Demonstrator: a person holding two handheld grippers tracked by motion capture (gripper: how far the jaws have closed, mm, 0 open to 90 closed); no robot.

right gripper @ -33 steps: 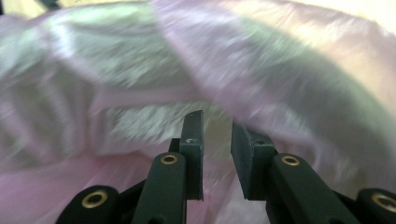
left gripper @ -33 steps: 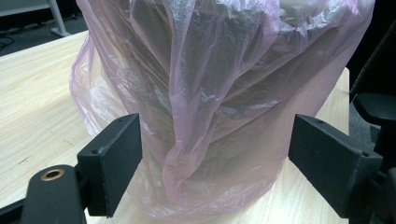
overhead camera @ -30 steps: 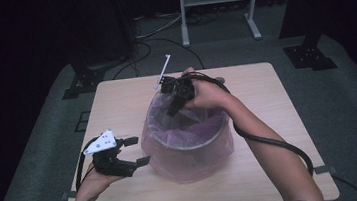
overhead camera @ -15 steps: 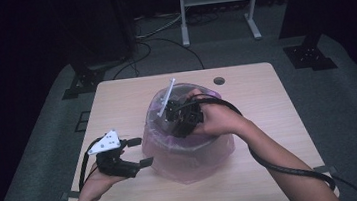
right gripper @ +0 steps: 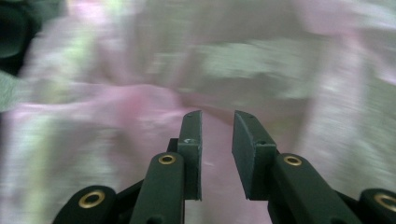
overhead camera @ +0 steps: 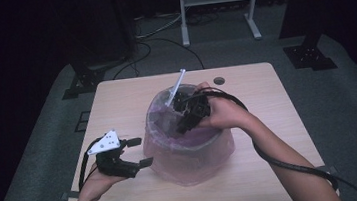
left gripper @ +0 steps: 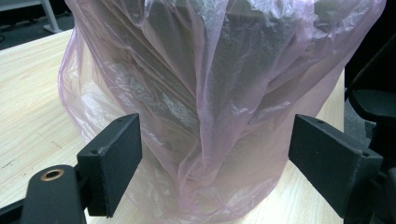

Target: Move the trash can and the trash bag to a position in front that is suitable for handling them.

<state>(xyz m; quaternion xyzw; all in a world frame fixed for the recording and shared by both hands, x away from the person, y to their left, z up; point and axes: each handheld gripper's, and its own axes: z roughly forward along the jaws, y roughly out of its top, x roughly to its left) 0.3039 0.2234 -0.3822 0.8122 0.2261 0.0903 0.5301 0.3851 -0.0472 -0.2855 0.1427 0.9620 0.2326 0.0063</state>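
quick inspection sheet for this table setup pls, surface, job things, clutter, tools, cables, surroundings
surface: pale wooden table, bare around the bin.
job's things: bin lined with a thin pink bag that hangs down its outside, standing mid-table.
clutter: small dark round spot near the far edge; white stick poking up at the bin's far rim.
tools: left tool beside the bin, jaws wide open toward the bag, not pressing it; right tool down inside the bin, jaws a narrow gap apart, nothing seen between them.
cables: black cable trailing along the right forearm; another looping at the left tool.
surroundings: dark room, grey floor, metal stand legs behind.
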